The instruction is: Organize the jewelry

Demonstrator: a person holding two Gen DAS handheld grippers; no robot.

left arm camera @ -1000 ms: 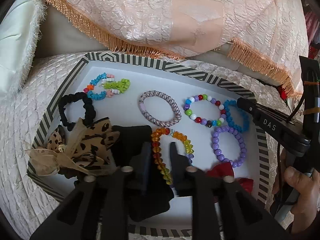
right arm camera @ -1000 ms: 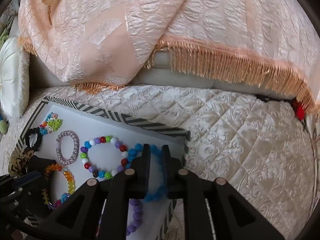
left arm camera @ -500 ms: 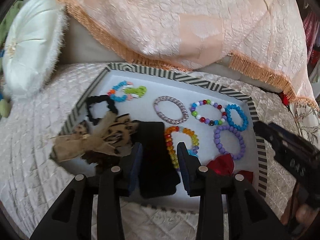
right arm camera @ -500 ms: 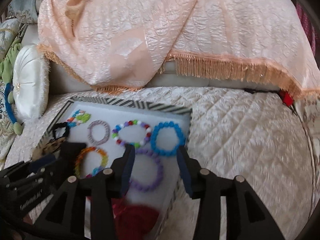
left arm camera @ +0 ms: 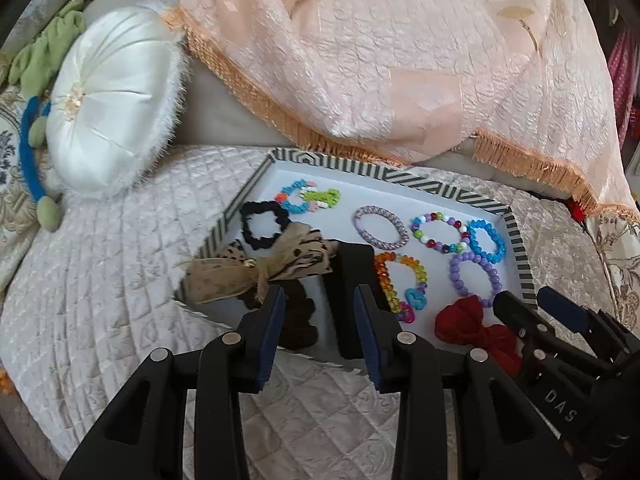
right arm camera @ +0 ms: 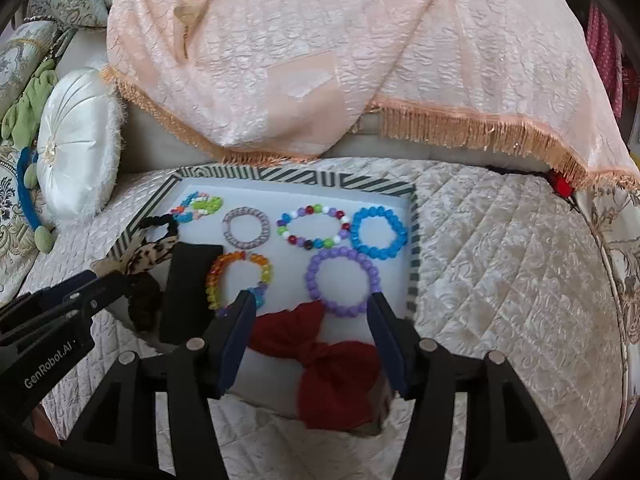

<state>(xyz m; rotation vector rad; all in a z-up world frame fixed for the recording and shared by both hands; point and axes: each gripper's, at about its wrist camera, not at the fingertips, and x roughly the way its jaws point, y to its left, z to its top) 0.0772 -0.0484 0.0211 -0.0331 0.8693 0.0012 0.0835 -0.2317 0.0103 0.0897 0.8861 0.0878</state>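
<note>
Left gripper: jaws wide, empty. Right gripper: jaws wide, empty, above red bow. Bracelets lie in striped tray. Risk: bow overhangs tray edge; clumsy pinch may drag it off.

From my left wrist feed, the leopard-print bow covers part of the black scrunchie, and the left tongs hide the lower end of the black block. On my right feed, the red bow overlaps the purple bracelet at its lower edge and hides the striped tray rim there. The small multicolour piece is too small for me to identify.
</note>
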